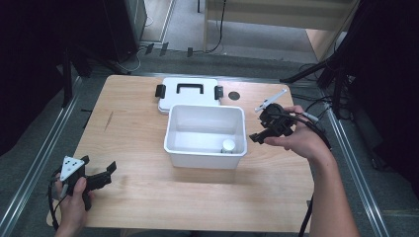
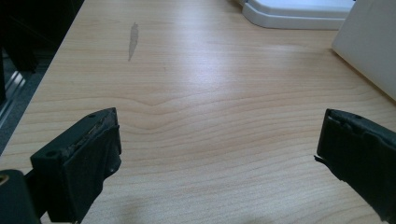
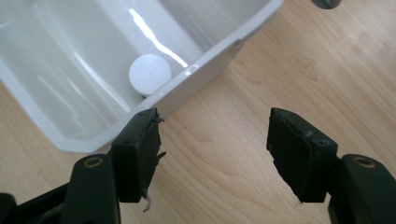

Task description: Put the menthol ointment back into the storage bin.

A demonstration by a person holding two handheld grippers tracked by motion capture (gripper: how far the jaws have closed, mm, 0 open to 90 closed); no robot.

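Counter (image 1: 133, 148): pale wood, spanning the middle of the high view.
Bin (image 1: 206, 136): open white plastic tub at centre; likely light, stiff, slick-walled; best taken by its rim.
Lid (image 1: 188, 94): flat, just behind the bin, black handle up.
Right gripper (image 1: 259, 136): right of the bin, jaws apart, empty.
Left gripper (image 1: 99, 170): lower left, jaws wide, empty.
White cap (image 3: 147, 73): small round piece in the bin's near-right corner.

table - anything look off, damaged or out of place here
Nothing spilled or broken. The one blemish is a thin grey streak on the wooden table, left of the white bin. The bin's lid lies flat behind it, and a small white container stands inside.
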